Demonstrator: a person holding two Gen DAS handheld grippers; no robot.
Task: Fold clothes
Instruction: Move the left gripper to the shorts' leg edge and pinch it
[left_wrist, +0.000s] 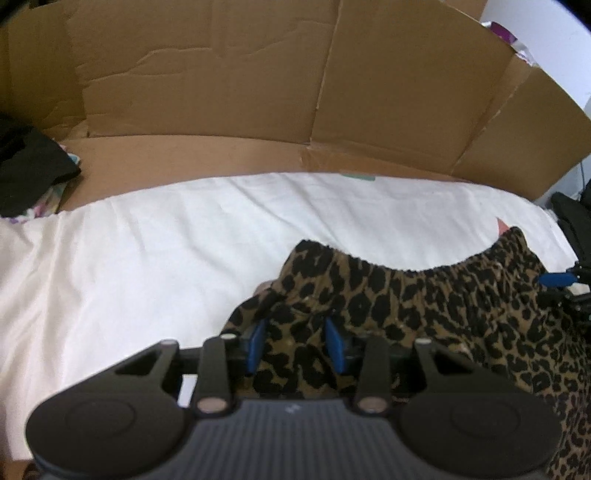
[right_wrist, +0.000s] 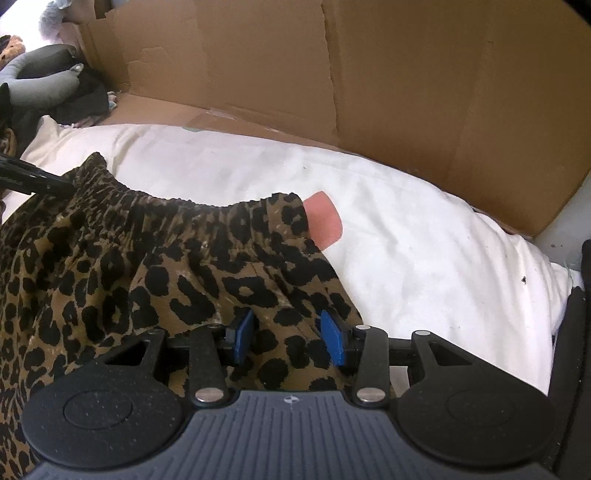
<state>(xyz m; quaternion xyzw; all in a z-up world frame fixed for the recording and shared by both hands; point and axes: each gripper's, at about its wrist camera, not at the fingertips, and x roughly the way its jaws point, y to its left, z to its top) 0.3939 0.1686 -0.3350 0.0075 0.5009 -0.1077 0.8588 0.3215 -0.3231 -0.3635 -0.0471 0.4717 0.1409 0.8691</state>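
A leopard-print garment (left_wrist: 424, 295) with a gathered elastic waistband (right_wrist: 177, 206) lies on a white sheet (left_wrist: 147, 251). My left gripper (left_wrist: 295, 325) is at the garment's left end. Its blue pads (left_wrist: 334, 343) stand apart, with fabric lying loose between them and not pinched. My right gripper (right_wrist: 287, 314) is at the garment's right end, below the waistband. Its blue pads (right_wrist: 332, 339) are also apart over flat fabric. A blue fingertip of the right gripper (left_wrist: 554, 278) shows at the left wrist view's right edge. A black finger of the left gripper (right_wrist: 40, 182) touches the waistband's left end.
Flattened brown cardboard (left_wrist: 258, 92) stands behind the sheet as a wall. A pink patch (right_wrist: 325, 221) shows on the sheet beside the waistband's right end. Dark clothes (left_wrist: 26, 166) and a grey neck pillow (right_wrist: 40, 81) lie at the far left. White sheet (right_wrist: 424, 240) lies bare right of the garment.
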